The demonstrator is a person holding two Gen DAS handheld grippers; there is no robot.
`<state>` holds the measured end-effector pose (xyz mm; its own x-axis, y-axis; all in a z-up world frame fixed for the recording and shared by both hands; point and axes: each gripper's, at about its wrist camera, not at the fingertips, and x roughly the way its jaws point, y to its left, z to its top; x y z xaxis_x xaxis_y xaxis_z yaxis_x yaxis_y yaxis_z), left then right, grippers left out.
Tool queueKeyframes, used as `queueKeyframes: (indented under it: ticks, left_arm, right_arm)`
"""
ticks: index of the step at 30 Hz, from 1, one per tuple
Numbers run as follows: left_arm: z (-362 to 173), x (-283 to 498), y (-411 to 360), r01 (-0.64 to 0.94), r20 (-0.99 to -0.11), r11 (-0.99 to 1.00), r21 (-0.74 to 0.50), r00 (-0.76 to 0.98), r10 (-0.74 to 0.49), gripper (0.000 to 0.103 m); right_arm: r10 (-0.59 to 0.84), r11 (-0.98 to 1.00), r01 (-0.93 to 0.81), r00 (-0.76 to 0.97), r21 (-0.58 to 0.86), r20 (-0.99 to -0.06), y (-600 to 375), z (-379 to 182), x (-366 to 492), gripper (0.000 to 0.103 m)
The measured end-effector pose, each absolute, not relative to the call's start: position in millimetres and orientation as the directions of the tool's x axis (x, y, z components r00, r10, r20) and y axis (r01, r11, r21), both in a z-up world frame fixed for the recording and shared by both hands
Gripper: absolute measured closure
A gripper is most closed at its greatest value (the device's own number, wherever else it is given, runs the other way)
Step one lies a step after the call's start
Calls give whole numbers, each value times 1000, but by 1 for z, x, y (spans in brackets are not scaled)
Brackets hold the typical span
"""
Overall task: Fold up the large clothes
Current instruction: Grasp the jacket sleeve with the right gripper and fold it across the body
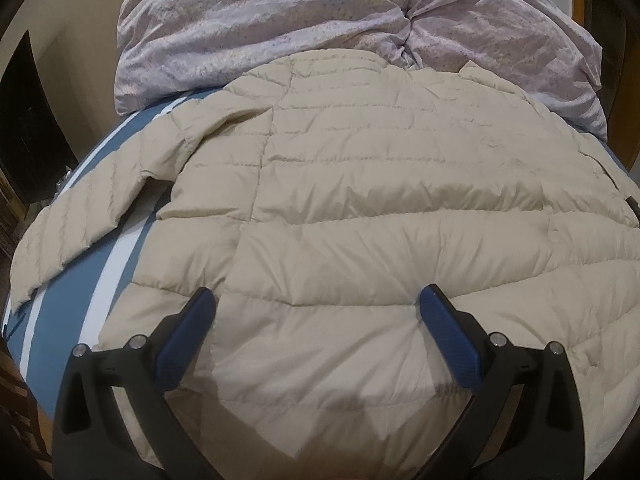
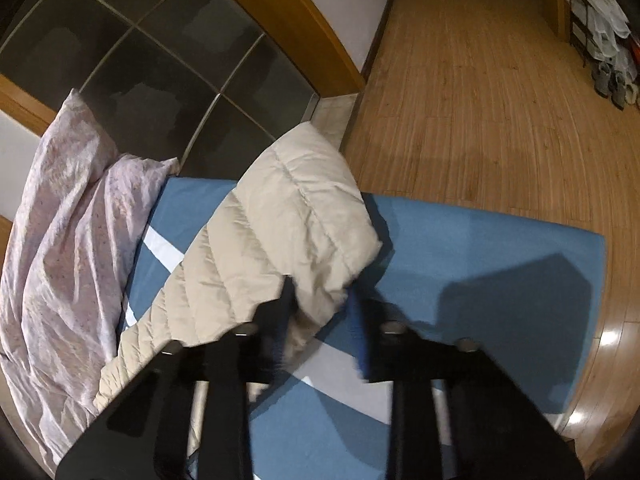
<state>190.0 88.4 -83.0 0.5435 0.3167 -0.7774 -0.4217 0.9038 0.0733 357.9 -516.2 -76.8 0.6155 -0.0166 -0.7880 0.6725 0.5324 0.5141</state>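
Observation:
A cream quilted puffer jacket [image 1: 340,200] lies spread flat on a blue bed sheet with white stripes [image 1: 80,312], and one sleeve [image 1: 80,232] stretches out to the left. My left gripper [image 1: 318,300] hovers open low over the jacket's near hem, with nothing between its blue pads. In the right wrist view the jacket's other sleeve [image 2: 288,220] runs diagonally across the sheet [image 2: 480,248]. Its cuff end sits between the fingers of my right gripper [image 2: 322,300], which is shut on it. The fingers are blurred.
A crumpled lilac quilt [image 1: 280,20] is heaped at the head of the bed, also the quilt [image 2: 60,220] at left. Beyond the bed's edge are the wooden floor [image 2: 480,80], a dark panelled sliding door [image 2: 160,60], and shoes [image 2: 612,80] by a rack.

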Motion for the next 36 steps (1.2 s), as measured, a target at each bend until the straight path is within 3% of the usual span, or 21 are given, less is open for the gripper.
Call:
queueKeyframes:
  ticks: [6, 11, 16, 30, 36]
  left_arm:
    - [-85, 190, 89, -423, -783, 904, 65, 540, 309, 2]
    - [-87, 190, 91, -422, -788, 905, 50, 540, 296, 2]
    - [-89, 190, 95, -422, -793, 906, 27, 543, 276, 2]
    - [-88, 191, 98, -417, -797, 909, 1, 548, 253, 2]
    - [-88, 191, 98, -418, -797, 908, 0, 548, 253, 2]
  right_arm:
    - [-102, 700, 580, 659, 417, -745, -469, -43, 374, 93]
    - [-4, 856, 358, 725, 372, -688, -376, -13, 398, 93]
    - [156, 932, 127, 704, 339, -693, -266, -14, 415, 93]
    - [509, 855, -361, 445, 372, -737, -15, -44, 381, 94]
    - [554, 809, -454, 377, 374, -742, 40, -47, 359, 93]
